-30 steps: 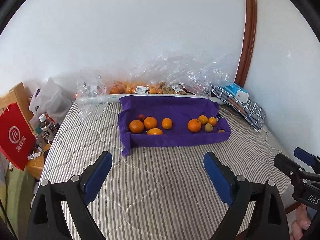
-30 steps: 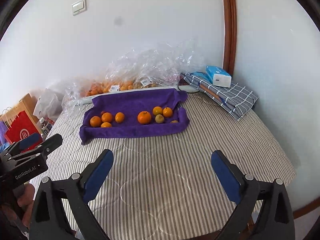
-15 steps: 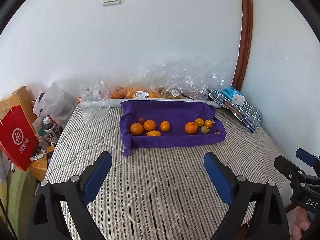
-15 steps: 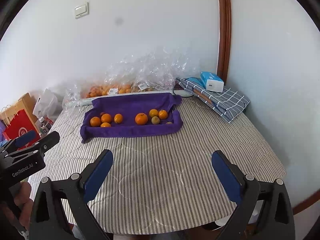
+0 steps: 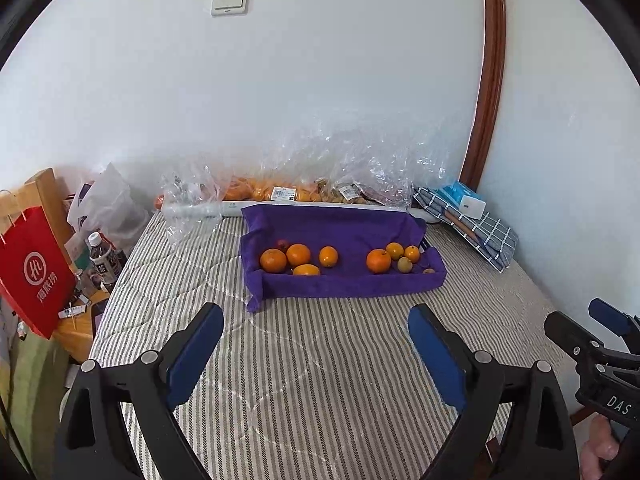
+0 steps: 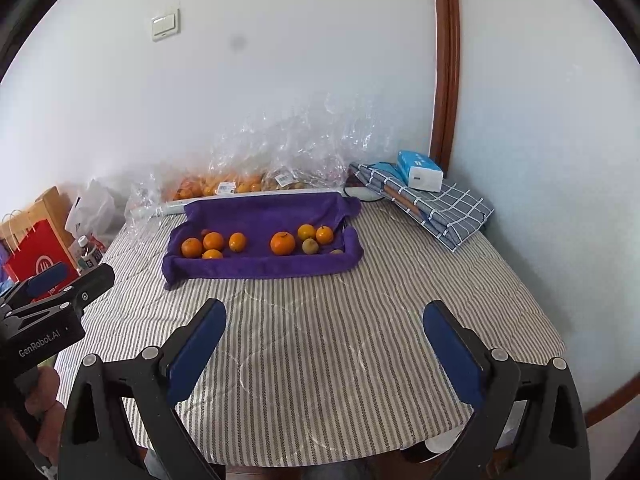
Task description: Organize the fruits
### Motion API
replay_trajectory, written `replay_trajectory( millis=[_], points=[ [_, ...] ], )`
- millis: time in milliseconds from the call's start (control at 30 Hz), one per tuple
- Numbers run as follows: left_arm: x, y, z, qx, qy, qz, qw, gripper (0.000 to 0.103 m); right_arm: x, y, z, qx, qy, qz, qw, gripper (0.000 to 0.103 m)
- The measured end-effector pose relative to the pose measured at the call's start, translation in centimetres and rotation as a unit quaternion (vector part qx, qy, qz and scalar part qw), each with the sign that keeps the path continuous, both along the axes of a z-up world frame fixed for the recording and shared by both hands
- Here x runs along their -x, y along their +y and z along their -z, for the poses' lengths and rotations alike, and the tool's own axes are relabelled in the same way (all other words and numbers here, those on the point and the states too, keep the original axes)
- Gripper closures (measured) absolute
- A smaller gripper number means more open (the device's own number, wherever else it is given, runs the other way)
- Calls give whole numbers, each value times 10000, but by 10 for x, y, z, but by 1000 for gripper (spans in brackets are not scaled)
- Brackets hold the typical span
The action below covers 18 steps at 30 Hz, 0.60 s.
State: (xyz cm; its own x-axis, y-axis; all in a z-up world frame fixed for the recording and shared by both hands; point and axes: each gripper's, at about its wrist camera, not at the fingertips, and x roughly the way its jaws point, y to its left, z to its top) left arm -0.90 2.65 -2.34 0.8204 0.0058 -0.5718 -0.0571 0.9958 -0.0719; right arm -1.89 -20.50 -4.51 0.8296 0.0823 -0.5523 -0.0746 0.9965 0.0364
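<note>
**Both tongs wide, nothing held**

Left tongs (image 5: 316,350): jaws spread wide, empty, hovering over the near part of the table. Right tongs (image 6: 325,348): same, wide apart, empty.

Table (image 5: 320,380): striped grey quilted cover, set against white wall.

Purple towel (image 5: 336,228): lining a tray at table's far side, edges folded up. Well apart from both tongs.

Clear bags (image 5: 312,188): behind towel along wall, more orange fruit inside.

Checked cloth (image 6: 440,208): far right corner, blue box (image 6: 420,170) on top.

Red bag (image 5: 32,272): off table's left edge.

Fruits on towel: left cluster (image 5: 296,260) of oranges; right cluster (image 5: 394,258), one large orange, smaller ones just beside.
</note>
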Motion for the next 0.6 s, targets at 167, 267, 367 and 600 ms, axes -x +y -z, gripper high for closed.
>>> replay_trajectory(
  millis=[167, 267, 367, 600],
  points=[
    [1, -1, -2, -59, -8, 9, 10000, 9, 2, -3, -1, -12, 1, 28, 10000, 5],
    [2, 0, -3, -89, -38, -24, 9999, 9, 2, -3, -1, -19, -5, 23, 10000, 5],
    [2, 1, -3, -65, -28, -34, 10000, 9, 2, -3, -1, -16, 7, 27, 10000, 5],
    [2, 2, -1, -59, -8, -29, 10000, 8, 1, -3, 2, -38, 53, 41, 10000, 5]
  ],
)
